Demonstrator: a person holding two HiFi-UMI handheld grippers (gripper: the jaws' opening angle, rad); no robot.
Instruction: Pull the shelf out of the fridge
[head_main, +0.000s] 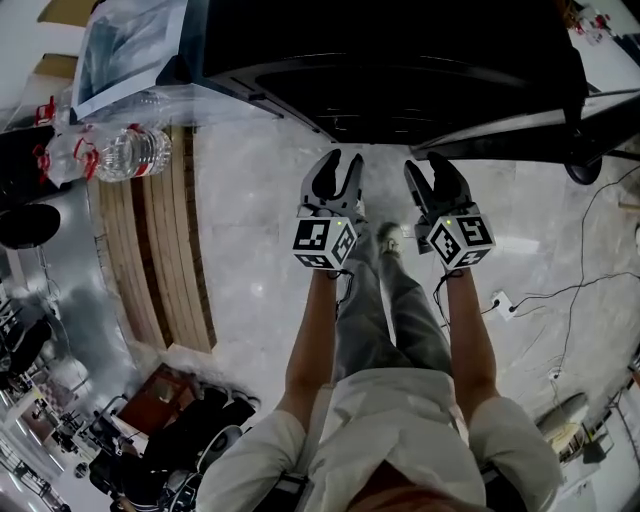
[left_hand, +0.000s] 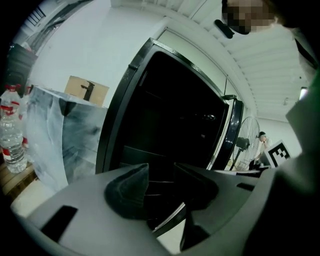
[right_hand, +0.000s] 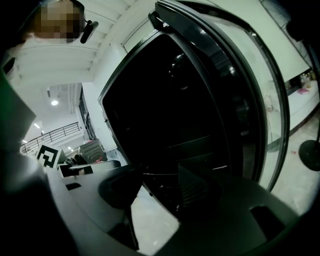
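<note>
Fridge (head_main: 400, 80) stands open at the floor's far edge, with the shelf (right_hand: 192, 141) only faintly visible inside its dark cavity. Left gripper (head_main: 345, 162) and right gripper (head_main: 427, 166) hover side by side just before it, both jaws slightly apart, clamping nothing. Water bottles (head_main: 130, 152) far left.

No words or numbers can be read anywhere. The clear plastic water bottle (head_main: 135, 152) at the upper left has a red label, but its print is too small. The left marker cube (head_main: 322, 243) and right marker cube (head_main: 459, 240) show only black-and-white square patterns.
</note>
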